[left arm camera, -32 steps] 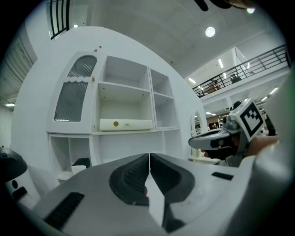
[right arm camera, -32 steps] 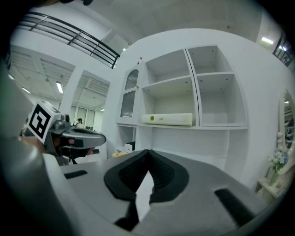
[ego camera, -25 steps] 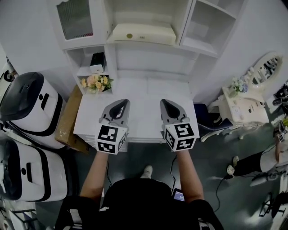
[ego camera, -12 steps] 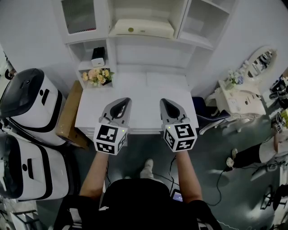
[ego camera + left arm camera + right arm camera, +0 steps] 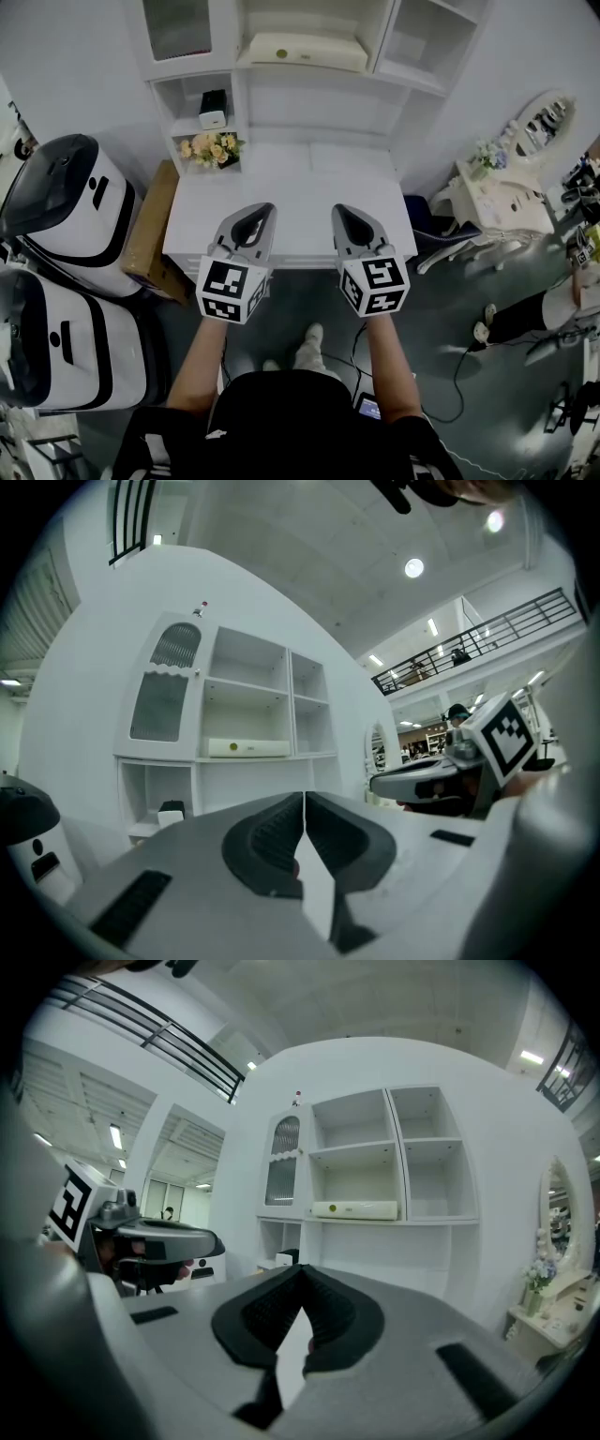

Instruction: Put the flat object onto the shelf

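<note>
Head view: the left gripper point(image 5: 255, 208) and right gripper point(image 5: 344, 208) are side by side over the near edge of the desk point(image 5: 300, 183), both aimed at 12 o'clock. The flat object point(image 5: 302, 52), cream, lies on the shelf point(image 5: 309, 108) at 12 o'clock, in the middle bay. Flowers point(image 5: 211, 148) sit at 10 o'clock.

Left gripper view: its jaws are pressed together with nothing between them. The flat object lies beyond at 11 o'clock.

Right gripper view: its jaws meet at the tips, seemingly empty. The flat object shows at 12 o'clock.
</note>
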Available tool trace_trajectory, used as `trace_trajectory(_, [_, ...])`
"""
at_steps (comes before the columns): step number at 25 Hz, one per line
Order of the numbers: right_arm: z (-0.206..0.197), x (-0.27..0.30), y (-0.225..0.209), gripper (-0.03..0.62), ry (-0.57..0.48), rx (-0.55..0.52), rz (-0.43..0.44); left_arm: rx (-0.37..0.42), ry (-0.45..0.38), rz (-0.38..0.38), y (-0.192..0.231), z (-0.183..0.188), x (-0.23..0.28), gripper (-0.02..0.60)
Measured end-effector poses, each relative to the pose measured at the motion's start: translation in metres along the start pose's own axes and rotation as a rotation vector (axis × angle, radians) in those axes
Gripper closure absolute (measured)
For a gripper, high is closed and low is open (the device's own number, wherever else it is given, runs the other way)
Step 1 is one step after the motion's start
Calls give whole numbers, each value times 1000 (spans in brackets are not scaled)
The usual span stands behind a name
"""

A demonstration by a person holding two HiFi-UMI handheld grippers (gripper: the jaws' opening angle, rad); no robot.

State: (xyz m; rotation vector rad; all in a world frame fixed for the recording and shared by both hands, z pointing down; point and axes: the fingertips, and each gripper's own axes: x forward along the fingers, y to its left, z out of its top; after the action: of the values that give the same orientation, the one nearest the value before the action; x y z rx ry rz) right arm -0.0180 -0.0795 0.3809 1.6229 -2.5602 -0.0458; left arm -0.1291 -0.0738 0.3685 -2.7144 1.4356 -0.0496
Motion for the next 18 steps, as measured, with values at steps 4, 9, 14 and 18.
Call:
trace_trajectory(4, [3,-5,12,606,-7,-2,0,0,-2,0,1,0,-12,571])
trace_trajectory(9, [6,-12,22,606,-21,-11,-4,-1,-5,-9,0,1,-22,571])
trace_trajectory(14, [5,-16,28,606,-16,-17,-5,-1,-4,-14,-1,-1,-28,571])
trace_trajectory(18, [2,-19,29,606,-10,-20,-6,-3,-1,-19,-4,-3,-29,571])
